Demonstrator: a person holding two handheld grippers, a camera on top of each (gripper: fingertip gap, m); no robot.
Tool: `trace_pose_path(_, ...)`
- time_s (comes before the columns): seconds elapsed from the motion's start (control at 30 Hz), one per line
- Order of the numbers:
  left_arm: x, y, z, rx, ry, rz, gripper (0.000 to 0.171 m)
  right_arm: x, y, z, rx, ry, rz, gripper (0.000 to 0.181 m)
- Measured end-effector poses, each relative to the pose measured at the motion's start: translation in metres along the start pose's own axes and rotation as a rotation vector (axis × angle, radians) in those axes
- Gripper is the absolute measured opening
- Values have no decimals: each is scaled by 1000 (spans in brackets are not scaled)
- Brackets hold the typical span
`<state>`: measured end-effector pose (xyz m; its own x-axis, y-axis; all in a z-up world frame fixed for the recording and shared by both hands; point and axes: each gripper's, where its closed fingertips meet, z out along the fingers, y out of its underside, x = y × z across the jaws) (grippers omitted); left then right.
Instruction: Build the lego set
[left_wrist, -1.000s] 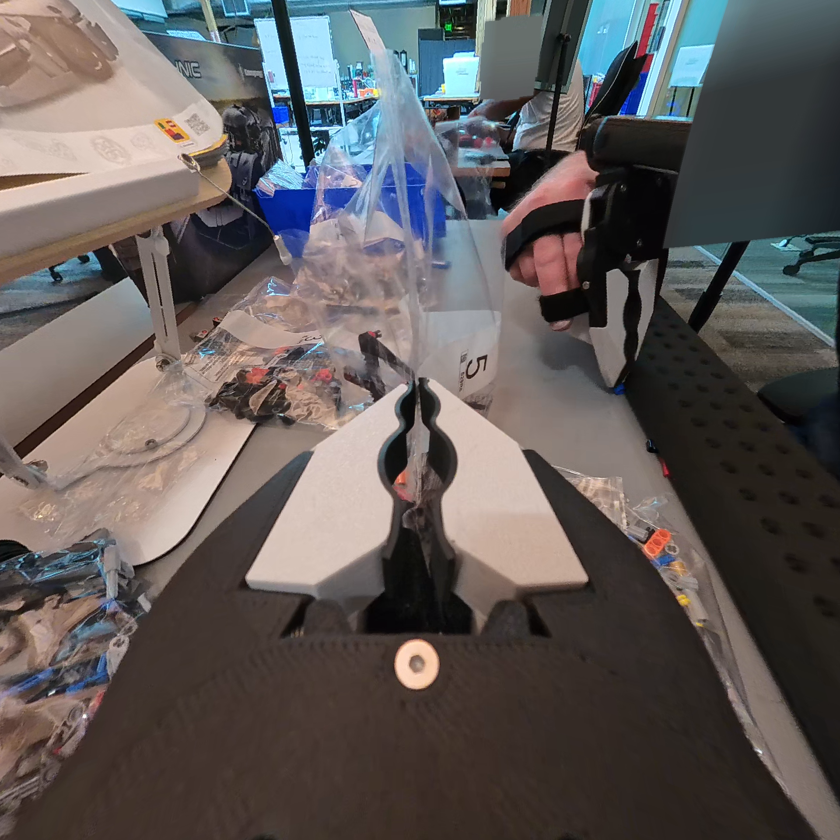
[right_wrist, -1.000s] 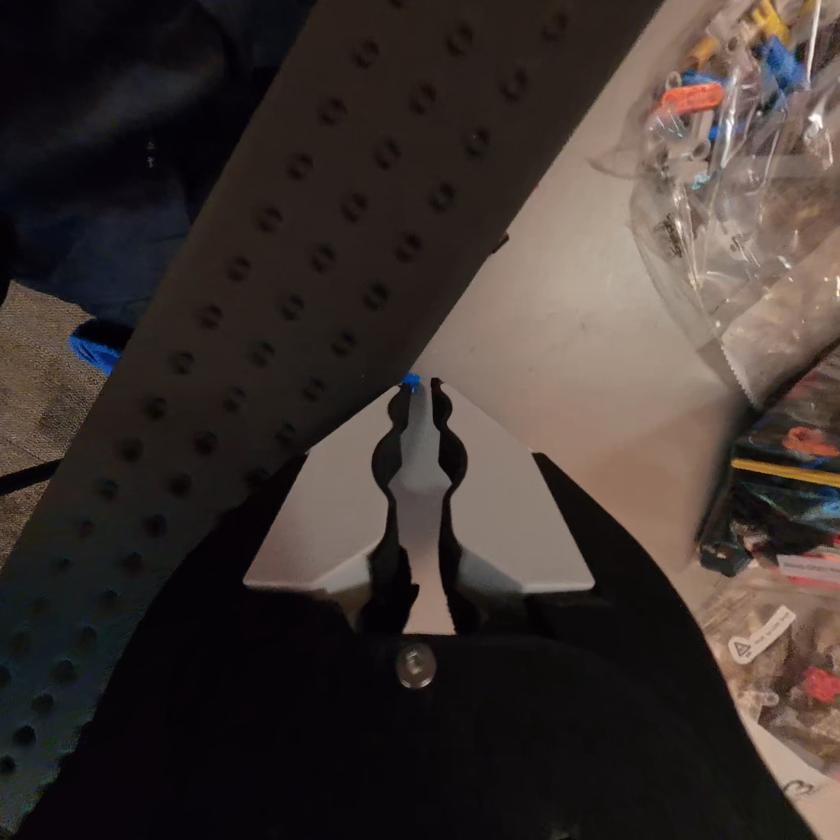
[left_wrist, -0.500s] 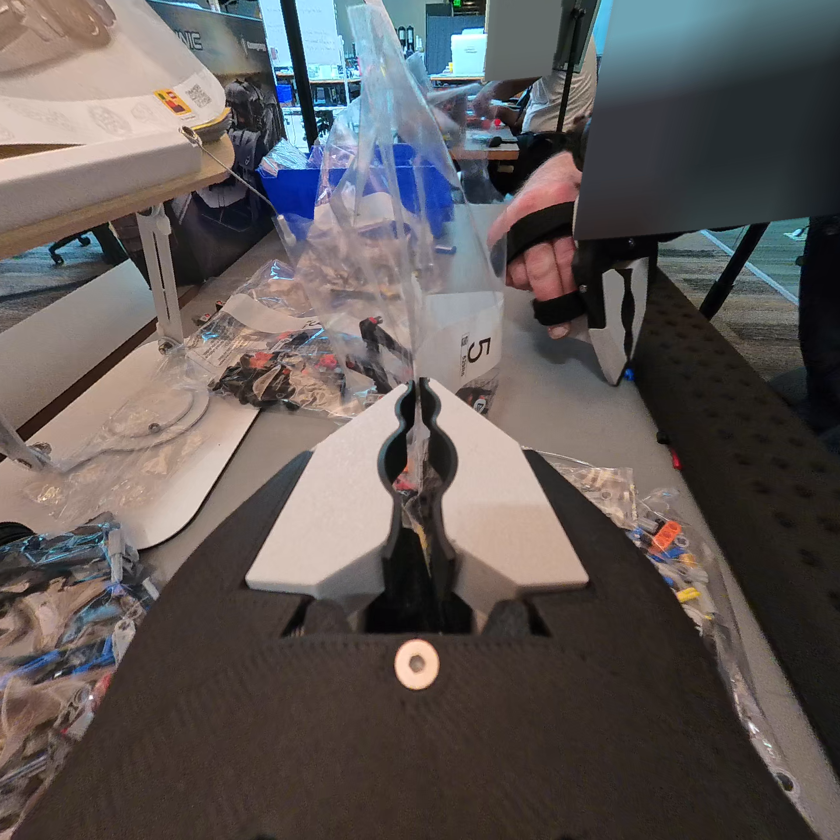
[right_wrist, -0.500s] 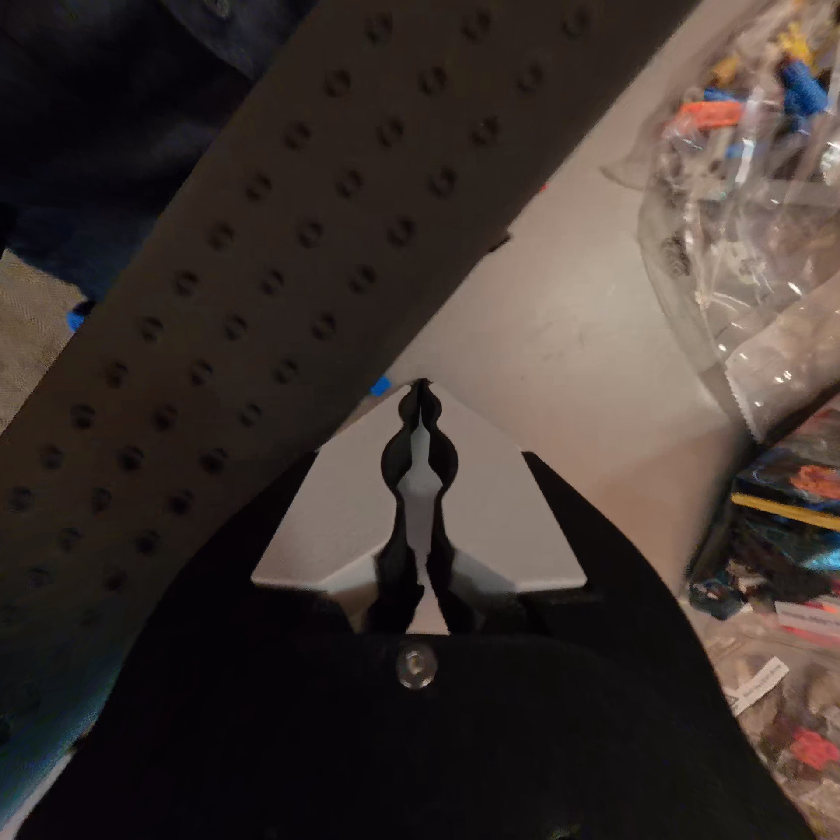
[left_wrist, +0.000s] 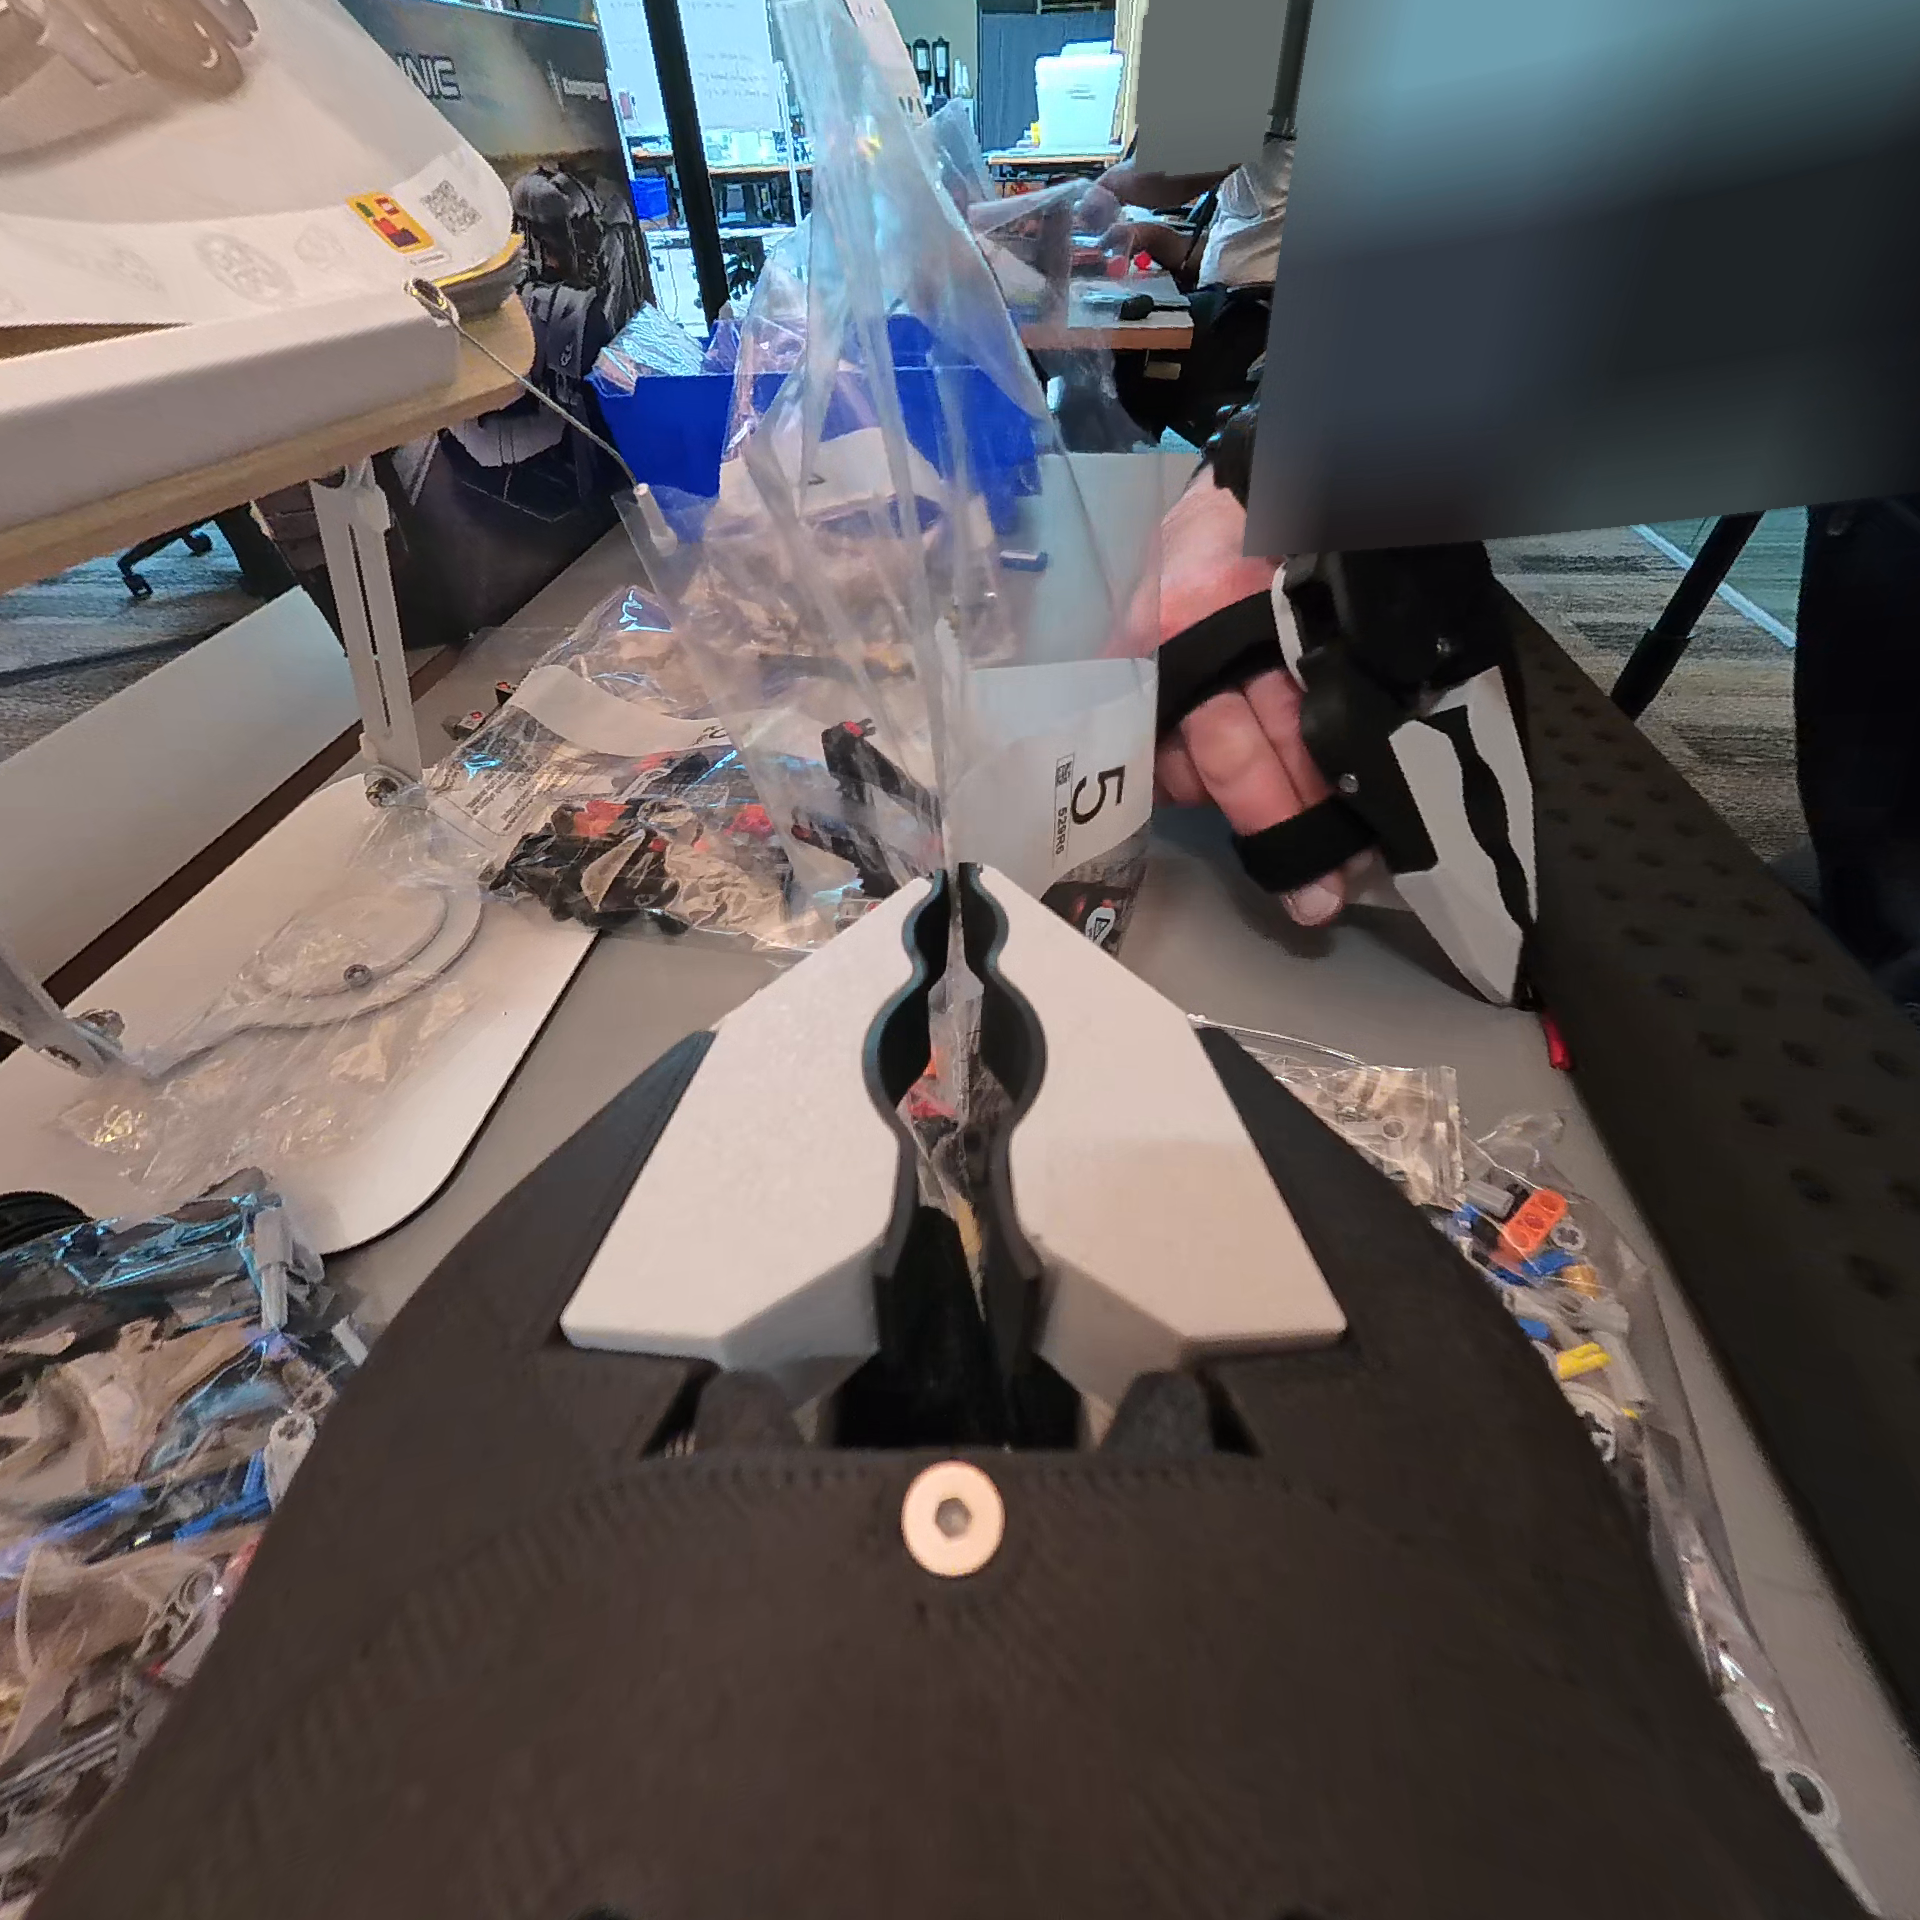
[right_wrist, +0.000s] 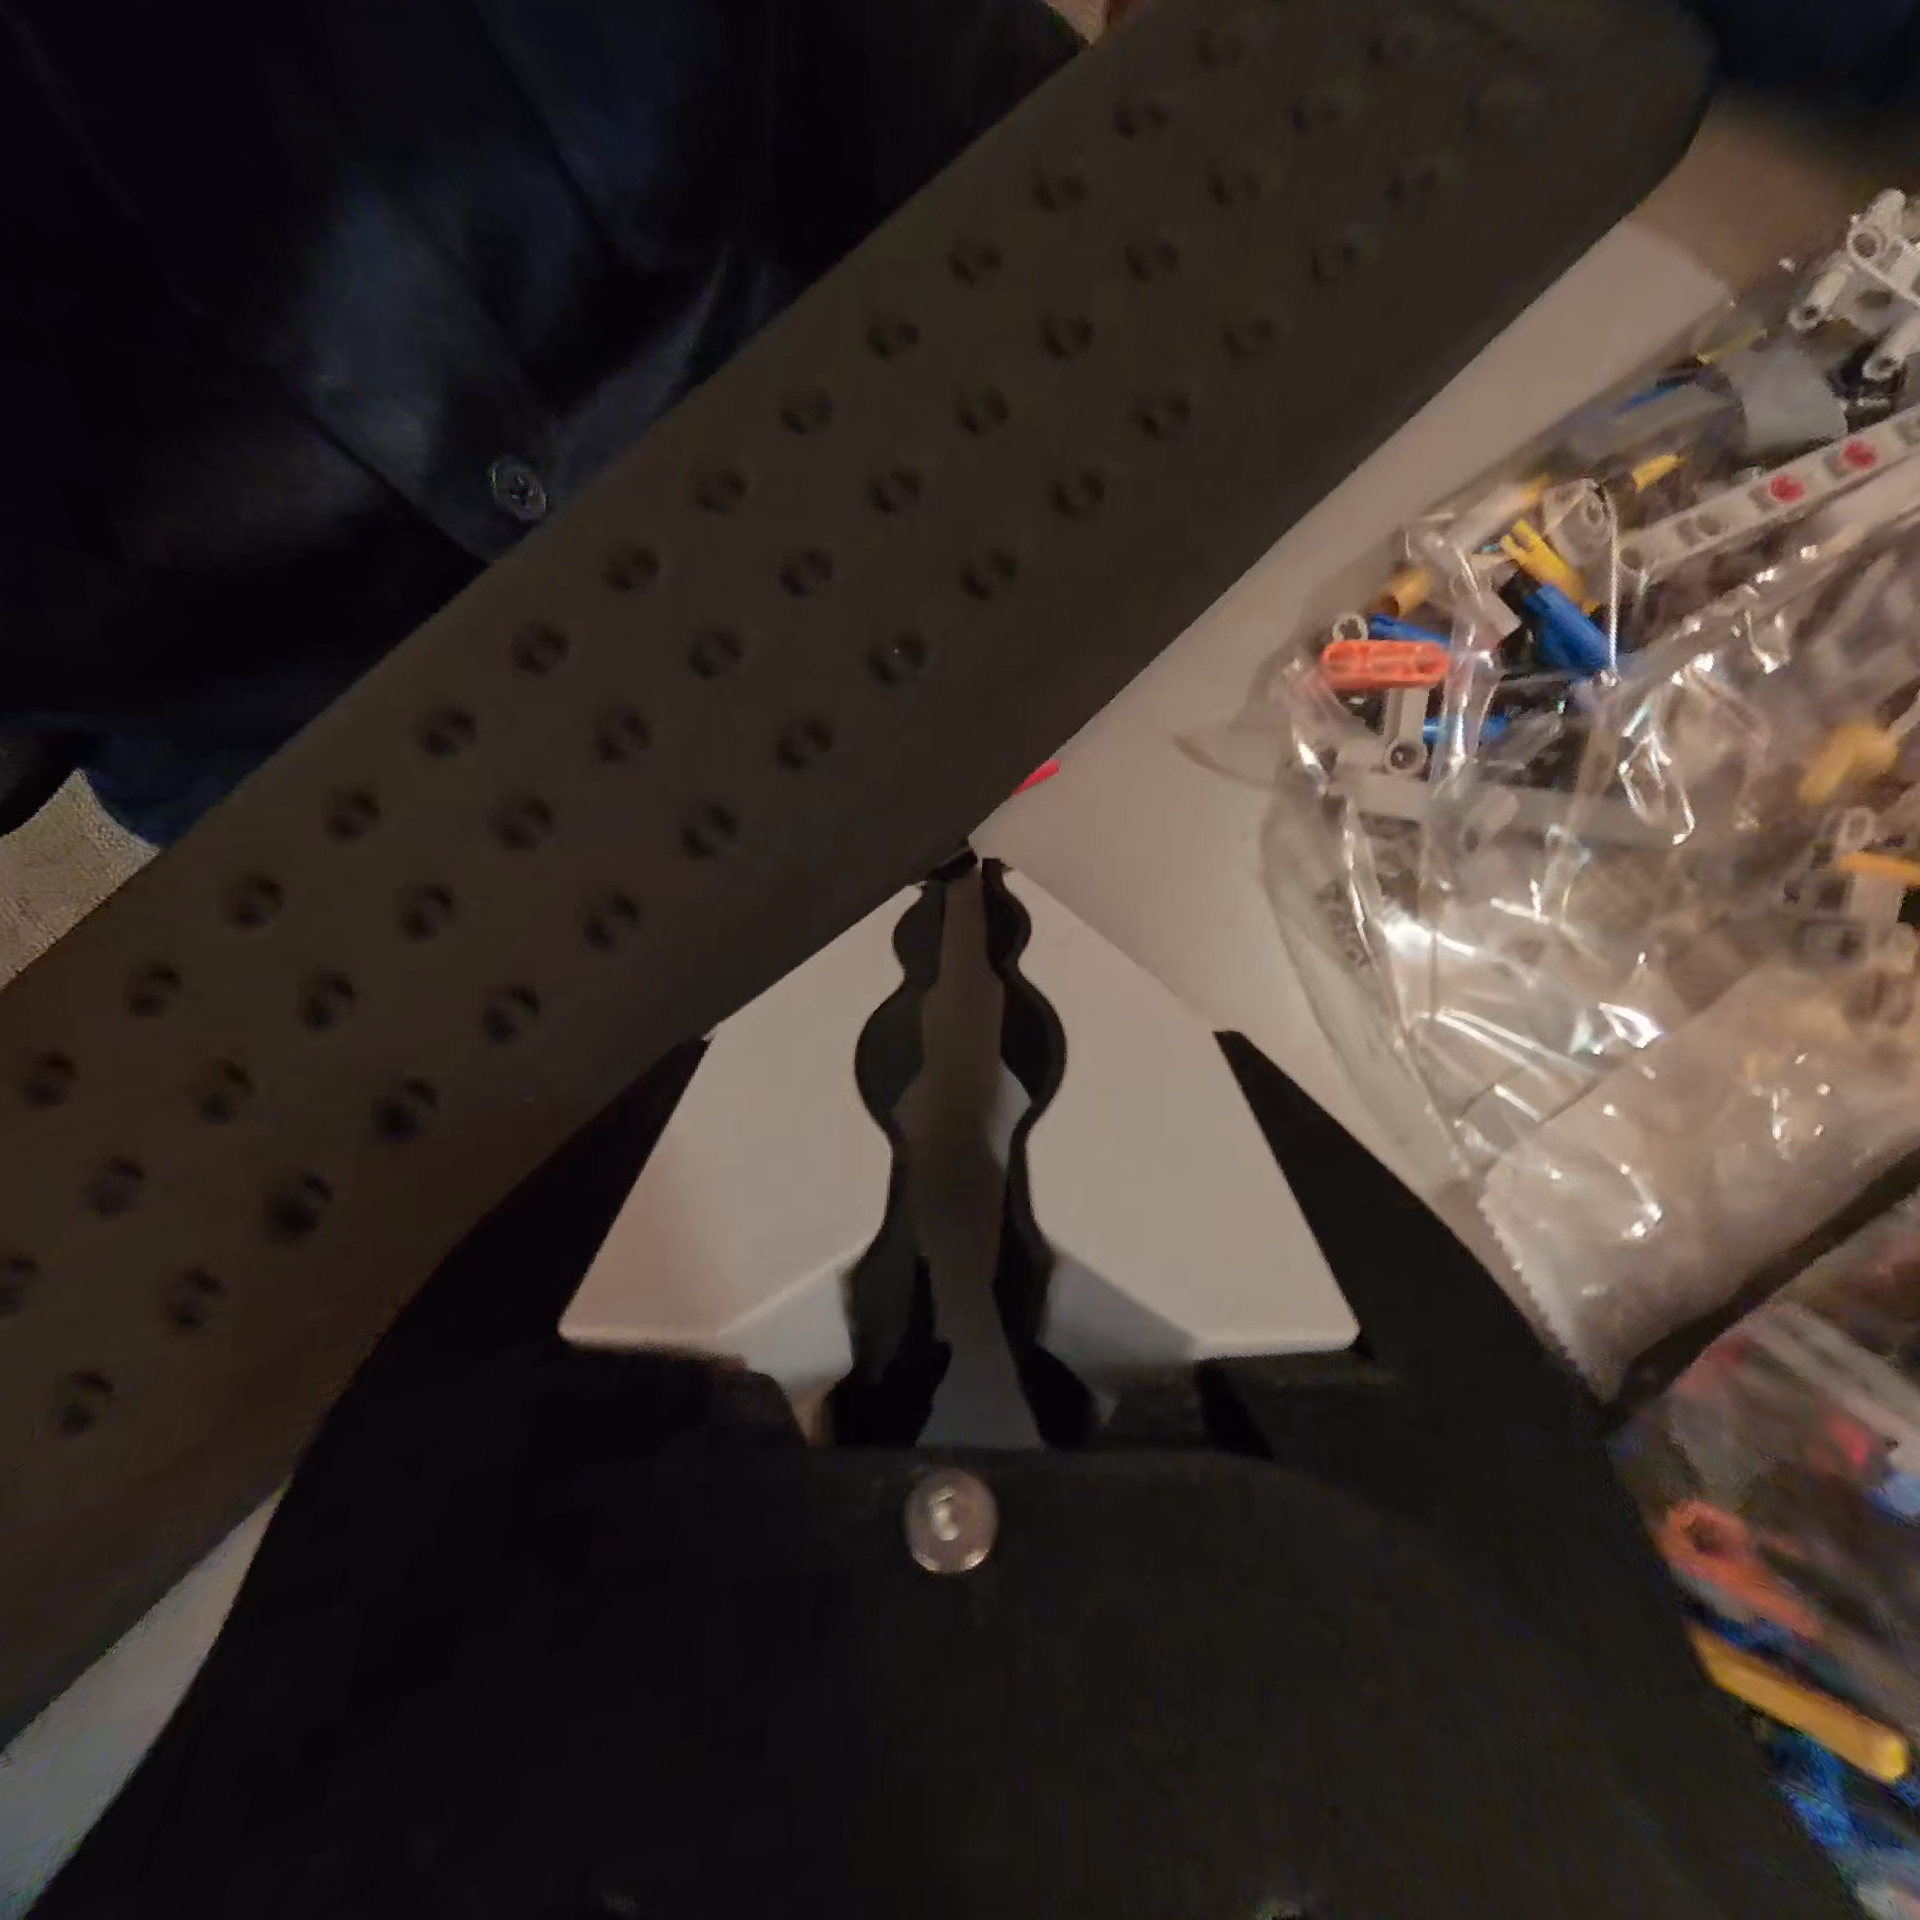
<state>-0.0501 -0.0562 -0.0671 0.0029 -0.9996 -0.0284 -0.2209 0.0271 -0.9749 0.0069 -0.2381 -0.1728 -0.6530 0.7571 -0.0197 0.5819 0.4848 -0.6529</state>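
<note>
1. Lego bag (left_wrist: 914, 582), clear plastic, stood upright on the grey counter (left_wrist: 1351, 997), pinched by the left gripper (left_wrist: 958, 878).
2. Right gripper (right_wrist: 966, 868), fingertips nearly pressed together, empty, touched the black studded mat (right_wrist: 727, 582) at 12 o'clock.
3. Another parts bag (right_wrist: 1558, 831) lay at 2 o'clock.

Writing is seen in several places, though none is repeated here. A white printed label (left_wrist: 1081, 790) is carried on the clear bag (left_wrist: 914, 582), with a small warning mark below it. A yellow sticker (left_wrist: 390, 221) and a square code (left_wrist: 449, 205) are borne by the white box (left_wrist: 208, 343) – upper left. Pale lettering is shown on the dark poster (left_wrist: 499, 83) behind. A printed white panel (left_wrist: 582, 717) lies on a flat bag on the desk (left_wrist: 1340, 997) – too small to be made out.
</note>
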Motion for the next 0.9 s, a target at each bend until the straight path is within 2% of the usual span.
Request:
trace_pose_path(0.07, 0, 0, 0, 0, -2, -1, 1, 3, -2, 1, 11, -20, -7, 10)
trace_pose_path(0.17, -1, 0, -1, 9, -5, -4, 1, -4, -5, 4, 22, -57, -38, 0)
trace_pose_path(0.37, -2, 1, 1, 24, -14, -16, 1, -17, -15, 14, 70, -159, -5, 2)
trace_pose_path(0.43, -2, 1, 1, 20, -17, -11, 1, -14, -14, 13, 82, -142, 4, 7)
trace_pose_path(0.5, -3, 1, 0, 19, -23, -12, 1, -9, -13, 9, 65, -127, 30, 24)
trace_pose_path(0.77, -6, 2, -1, 16, -26, -15, 1, -2, -21, 17, 57, -55, -49, 28)
trace_pose_path(0.9, -6, 2, -1, 14, -25, -14, 1, 0, -25, 21, 57, -42, -65, 39)
